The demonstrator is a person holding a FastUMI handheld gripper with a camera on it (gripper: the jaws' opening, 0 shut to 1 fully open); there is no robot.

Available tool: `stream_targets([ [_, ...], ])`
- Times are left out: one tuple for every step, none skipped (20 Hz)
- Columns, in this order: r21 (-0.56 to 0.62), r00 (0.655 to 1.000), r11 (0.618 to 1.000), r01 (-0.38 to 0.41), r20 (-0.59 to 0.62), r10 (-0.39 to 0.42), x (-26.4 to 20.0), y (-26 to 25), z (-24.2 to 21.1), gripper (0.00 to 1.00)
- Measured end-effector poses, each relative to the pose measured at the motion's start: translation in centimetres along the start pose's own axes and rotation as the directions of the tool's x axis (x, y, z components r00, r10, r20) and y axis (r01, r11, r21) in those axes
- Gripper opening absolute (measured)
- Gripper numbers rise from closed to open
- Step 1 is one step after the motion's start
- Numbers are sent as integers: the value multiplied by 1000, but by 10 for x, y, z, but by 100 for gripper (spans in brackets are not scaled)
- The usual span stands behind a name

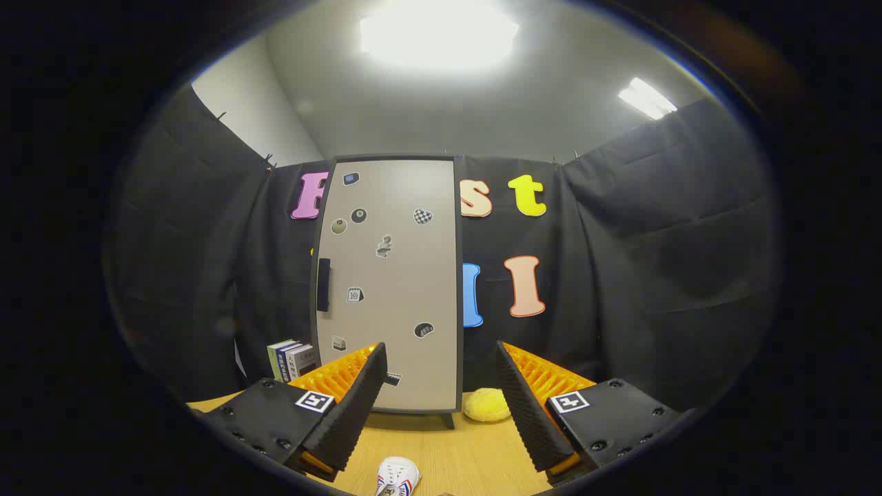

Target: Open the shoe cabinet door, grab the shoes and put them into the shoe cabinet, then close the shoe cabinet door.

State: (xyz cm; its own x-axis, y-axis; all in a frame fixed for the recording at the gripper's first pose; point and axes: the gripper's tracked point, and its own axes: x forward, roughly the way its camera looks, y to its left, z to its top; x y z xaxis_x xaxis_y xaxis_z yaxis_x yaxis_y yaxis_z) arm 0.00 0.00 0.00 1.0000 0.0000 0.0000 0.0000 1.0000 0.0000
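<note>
The shoe cabinet (389, 282) stands in the middle of the frame on the wooden table (475, 455), and its beige door (400, 262) with small stickers is closed. The black handle (323, 284) sits on the left edge of the door, about half way up. I judge that the task is at its very beginning: the door is not yet opened, no shoe is inside as far as one can see, and everything remains to do.

The gripper (441, 399) is wide open and holds nothing; its two fingers (358, 406) show at the bottom of the frame, with the lower part of the door between and beyond them.

A small white shoe (397, 475) lies on the table at the bottom centre, between the fingers and nearer than the cabinet. A yellow soft thing (486, 404) lies just right of the cabinet foot; I cannot tell what it is. Some books (293, 358) stand at the lower left of the cabinet.
</note>
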Motion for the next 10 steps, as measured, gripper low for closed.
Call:
stream_targets([
  [1, 1000, 1000, -1, 2, 1, -1, 1, 1, 98],
  [1, 1000, 1000, -2, 5, 2, -1, 1, 3, 98],
  [0, 1000, 1000, -2, 7, 2, -1, 2, 5, 98],
  [-3, 1000, 1000, -6, 8, 6, -1, 3, 3, 98],
  [-6, 1000, 1000, -7, 9, 7, -1, 4, 3, 98],
  [-8, 1000, 1000, -8, 9, 8, -1, 5, 4, 98],
  [-8, 1000, 1000, -8, 10, 9, -1, 5, 4, 98],
  [-6, 1000, 1000, -7, 11, 7, -1, 6, 5, 98],
  [-3, 1000, 1000, -7, 10, 7, 0, 8, 5, 98],
  [-2, 1000, 1000, -9, 9, 9, 1, 9, 6, 98],
])
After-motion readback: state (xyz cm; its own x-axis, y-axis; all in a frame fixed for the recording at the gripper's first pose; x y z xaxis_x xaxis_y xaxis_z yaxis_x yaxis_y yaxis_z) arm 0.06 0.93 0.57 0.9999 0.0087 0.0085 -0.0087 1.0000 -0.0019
